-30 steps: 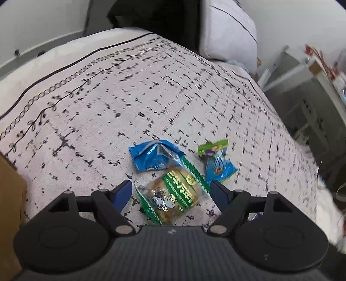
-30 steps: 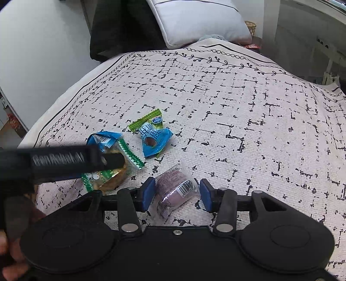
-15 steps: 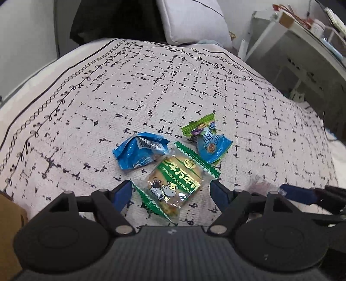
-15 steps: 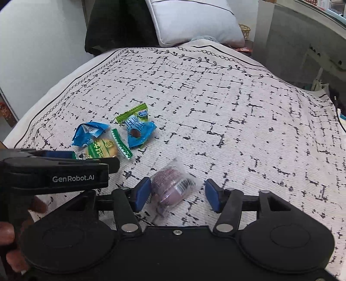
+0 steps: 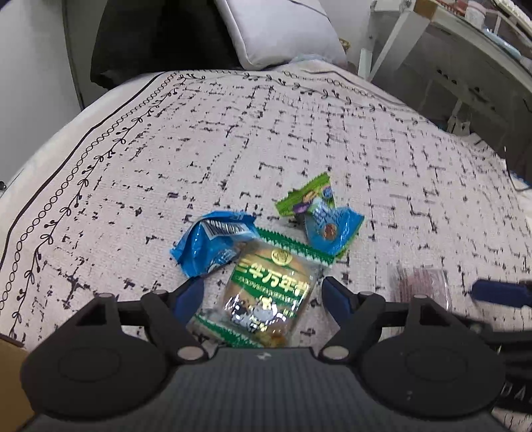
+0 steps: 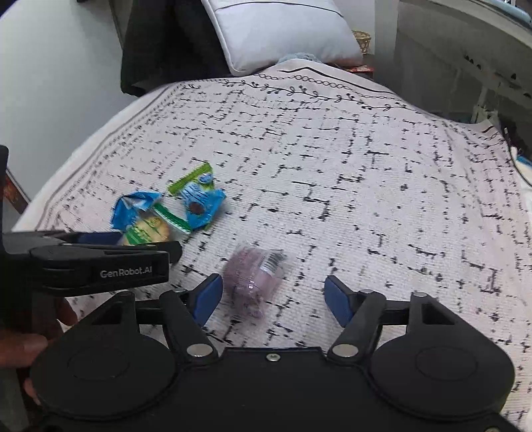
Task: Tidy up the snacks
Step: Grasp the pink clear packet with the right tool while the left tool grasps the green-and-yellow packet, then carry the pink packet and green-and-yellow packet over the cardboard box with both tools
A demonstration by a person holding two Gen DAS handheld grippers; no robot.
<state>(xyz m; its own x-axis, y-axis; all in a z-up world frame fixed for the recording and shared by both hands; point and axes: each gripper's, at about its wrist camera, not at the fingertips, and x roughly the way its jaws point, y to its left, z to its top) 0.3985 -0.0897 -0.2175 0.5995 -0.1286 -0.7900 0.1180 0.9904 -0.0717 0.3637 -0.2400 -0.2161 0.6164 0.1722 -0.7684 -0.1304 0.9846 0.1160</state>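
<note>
bedspread (image 6: 365, 186) right of snack cluster (image 6: 166, 212) is bare; pillow (image 6: 279, 30) blocks far end.

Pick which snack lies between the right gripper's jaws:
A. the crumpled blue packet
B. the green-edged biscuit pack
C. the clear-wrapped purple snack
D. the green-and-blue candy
C: in the right wrist view the clear-wrapped purple snack lies on the bedspread between the opening jaws of the right gripper, untouched.
</note>
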